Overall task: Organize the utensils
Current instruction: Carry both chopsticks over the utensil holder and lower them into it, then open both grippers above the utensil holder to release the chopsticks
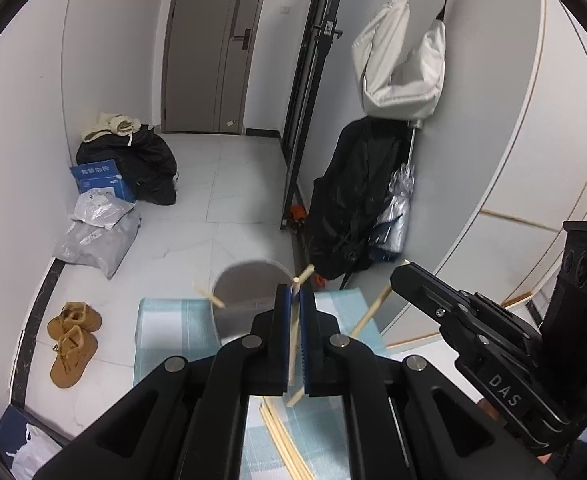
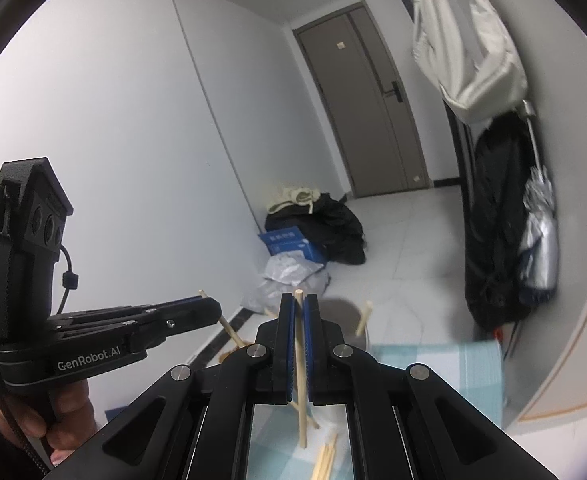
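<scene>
Chopsticks sit pinched in both your claws, left gripper (image 1: 295,292) and right gripper (image 2: 299,304) each clamping one chopstick (image 1: 292,344) above the blue-checked tablecloth (image 1: 165,320), grey cup (image 1: 245,284) at twelve o'clock, tiled hallway floor (image 1: 233,184) beyond.

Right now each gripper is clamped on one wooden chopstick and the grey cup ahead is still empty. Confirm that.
Not quite. The left gripper and the right gripper are each shut on a wooden chopstick, but the grey cup is not empty: the left wrist view shows a chopstick already leaning on its rim, and more lie on the checked cloth.
</scene>
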Tool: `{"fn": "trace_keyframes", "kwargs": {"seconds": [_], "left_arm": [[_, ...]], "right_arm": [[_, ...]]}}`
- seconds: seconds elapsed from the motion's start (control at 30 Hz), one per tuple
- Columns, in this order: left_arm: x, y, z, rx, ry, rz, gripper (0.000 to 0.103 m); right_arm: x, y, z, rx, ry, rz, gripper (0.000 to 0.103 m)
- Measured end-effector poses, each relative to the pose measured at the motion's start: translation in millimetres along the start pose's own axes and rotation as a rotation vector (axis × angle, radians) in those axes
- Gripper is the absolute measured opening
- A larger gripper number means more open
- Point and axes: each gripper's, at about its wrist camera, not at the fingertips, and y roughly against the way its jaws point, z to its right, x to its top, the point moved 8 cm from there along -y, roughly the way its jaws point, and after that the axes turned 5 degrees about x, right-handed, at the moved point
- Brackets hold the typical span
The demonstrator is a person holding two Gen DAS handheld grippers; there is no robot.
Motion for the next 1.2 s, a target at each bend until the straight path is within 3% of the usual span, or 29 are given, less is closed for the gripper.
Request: {"fn": "trace_keyframes", "kwargs": {"seconds": [0.33, 0.57, 1.07, 1.2], "left_arm": [[61, -8, -14, -0.052, 0.052, 0.017, 0.000], [79, -26, -29, -0.007, 0.039, 0.034, 0.000], [50, -80, -49, 0.025, 0.013, -0.040, 0.000], [39, -88, -48, -0.004, 0.031, -0.062, 0.000]], "right_arm": [[69, -27, 7, -0.001, 0.031, 0.059, 0.004], [101, -52, 14, -0.021, 0.080, 0.092, 0.004], [58, -105, 49, -0.069, 0.065, -0.007, 0.004], [43, -114, 55, -0.057, 0.034, -0.038, 0.004]]}}
